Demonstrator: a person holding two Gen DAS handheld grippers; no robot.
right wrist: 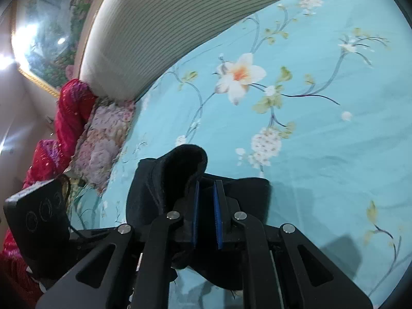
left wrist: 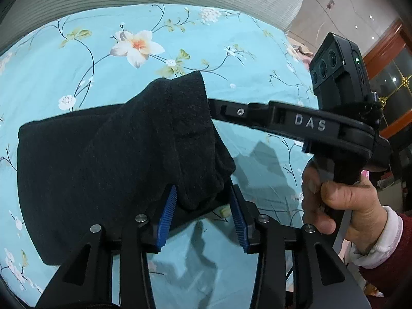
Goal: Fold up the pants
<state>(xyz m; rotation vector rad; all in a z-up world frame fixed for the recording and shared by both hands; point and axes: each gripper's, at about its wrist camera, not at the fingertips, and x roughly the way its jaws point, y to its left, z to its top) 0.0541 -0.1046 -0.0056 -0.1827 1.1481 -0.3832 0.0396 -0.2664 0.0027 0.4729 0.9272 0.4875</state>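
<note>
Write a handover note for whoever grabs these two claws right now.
Left claw: open, fingers either side of a lifted bunch of the black pants, not pinching.
Right claw: nearly shut on a raised pants edge; whether it really grips is unclear.
Pants: partly folded into a thick stack on the blue floral sheet, one end held up.
Done: at least one fold.
Left: lay the raised end over, flatten, release.

Left claw (left wrist: 203, 216) wide apart; right claw (right wrist: 206, 212) nearly closed, hand (left wrist: 345, 206) gripping handle.
</note>
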